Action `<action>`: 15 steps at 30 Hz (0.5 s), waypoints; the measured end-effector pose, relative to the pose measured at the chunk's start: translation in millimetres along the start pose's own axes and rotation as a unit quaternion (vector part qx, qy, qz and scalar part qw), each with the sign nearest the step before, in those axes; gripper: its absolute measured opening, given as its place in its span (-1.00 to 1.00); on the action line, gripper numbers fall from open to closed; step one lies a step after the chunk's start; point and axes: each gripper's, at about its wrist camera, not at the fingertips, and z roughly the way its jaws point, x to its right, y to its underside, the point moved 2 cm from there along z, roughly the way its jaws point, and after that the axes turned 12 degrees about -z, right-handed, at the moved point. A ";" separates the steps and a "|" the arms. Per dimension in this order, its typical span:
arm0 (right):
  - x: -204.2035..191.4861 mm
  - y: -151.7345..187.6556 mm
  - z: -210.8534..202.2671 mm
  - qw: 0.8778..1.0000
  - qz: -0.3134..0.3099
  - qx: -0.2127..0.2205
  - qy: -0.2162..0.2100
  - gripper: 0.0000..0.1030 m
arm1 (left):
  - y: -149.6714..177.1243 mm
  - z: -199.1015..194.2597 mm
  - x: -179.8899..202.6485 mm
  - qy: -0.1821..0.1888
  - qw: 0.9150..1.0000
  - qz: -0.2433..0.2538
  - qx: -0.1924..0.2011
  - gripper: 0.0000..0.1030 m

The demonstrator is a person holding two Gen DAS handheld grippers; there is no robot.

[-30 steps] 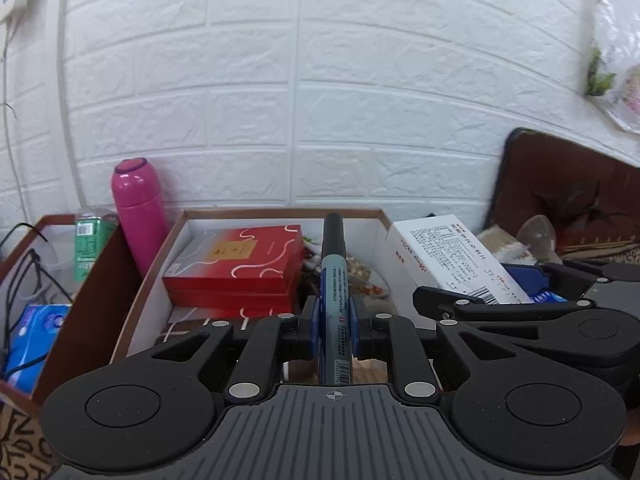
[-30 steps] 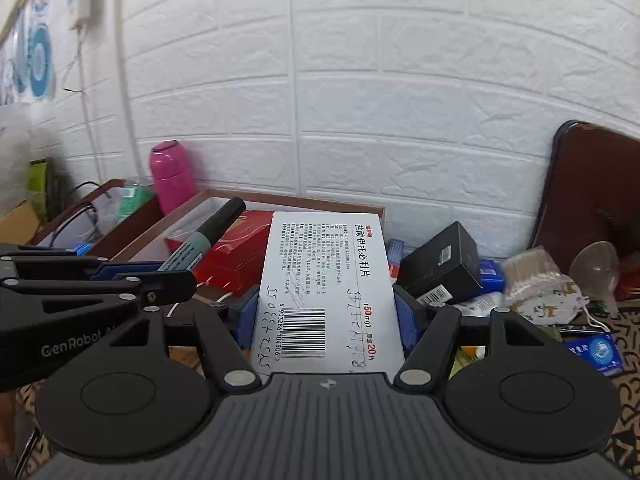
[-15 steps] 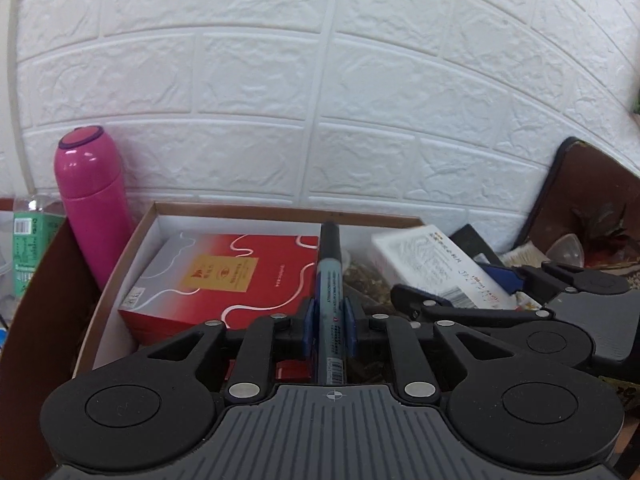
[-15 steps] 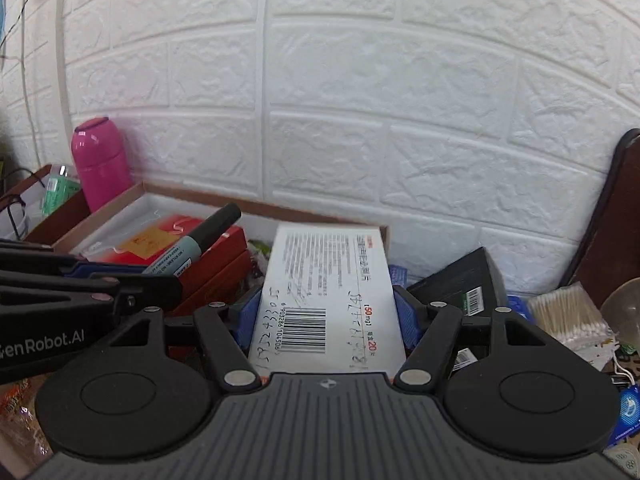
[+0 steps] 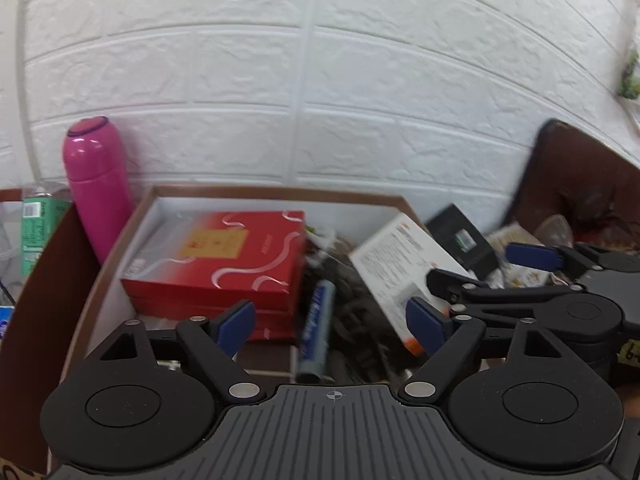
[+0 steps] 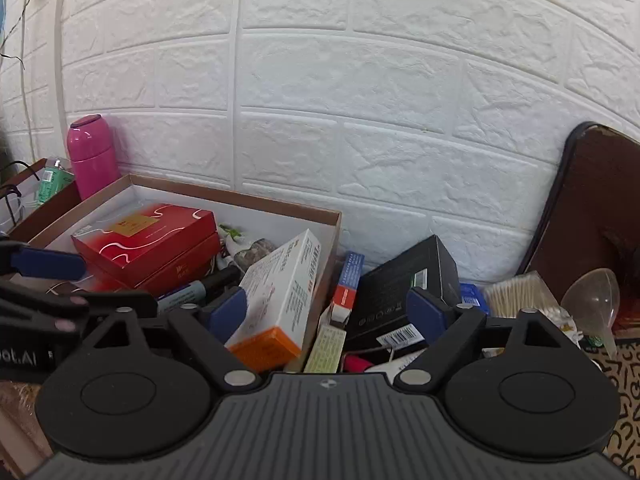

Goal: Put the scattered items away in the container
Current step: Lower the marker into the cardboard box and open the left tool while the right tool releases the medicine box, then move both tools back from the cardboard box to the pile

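Note:
The brown-rimmed box (image 5: 276, 192) with white walls stands against the brick wall and holds a red gift box (image 5: 216, 256). A blue marker (image 5: 318, 328) lies loose inside it beside the red box; it also shows in the right wrist view (image 6: 196, 290). A white medicine carton (image 6: 280, 296) leans tilted against the box's right wall (image 6: 334, 236); it also shows in the left wrist view (image 5: 404, 260). My left gripper (image 5: 332, 320) is open and empty above the box. My right gripper (image 6: 326, 312) is open and empty, just behind the carton.
A pink bottle (image 5: 98, 184) and a green bottle (image 5: 34, 232) stand left of the box. A black box (image 6: 404, 292), a small red-blue carton (image 6: 348, 280), cotton swabs (image 6: 520, 296) and a clear spoon (image 6: 592, 300) lie to the right. A brown board (image 6: 592, 208) leans on the wall.
Both grippers have opened. The marker dropped from my left gripper into the box. The white carton left my right gripper and now leans inside the box's right wall.

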 end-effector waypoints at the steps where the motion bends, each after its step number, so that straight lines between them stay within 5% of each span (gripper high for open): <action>1: 0.3 2.7 -1.3 1.000 0.000 -0.003 -0.019 0.28 | 2.0 -0.5 0.8 0.012 1.000 -0.005 -0.009 0.56; 4: 1.8 9.6 -2.2 0.994 0.021 -0.019 -0.104 -0.24 | 8.0 0.0 -3.7 0.041 0.998 -0.036 -0.036 0.55; 8: -9.3 14.8 -8.7 0.992 -0.025 -0.029 -0.120 -0.20 | 13.4 -4.6 -6.9 0.015 0.999 -0.041 -0.026 0.68; 15: -6.8 17.2 -18.2 0.992 -0.014 -0.021 -0.123 -0.19 | 14.9 -18.6 0.4 -0.009 1.000 -0.018 -0.002 0.77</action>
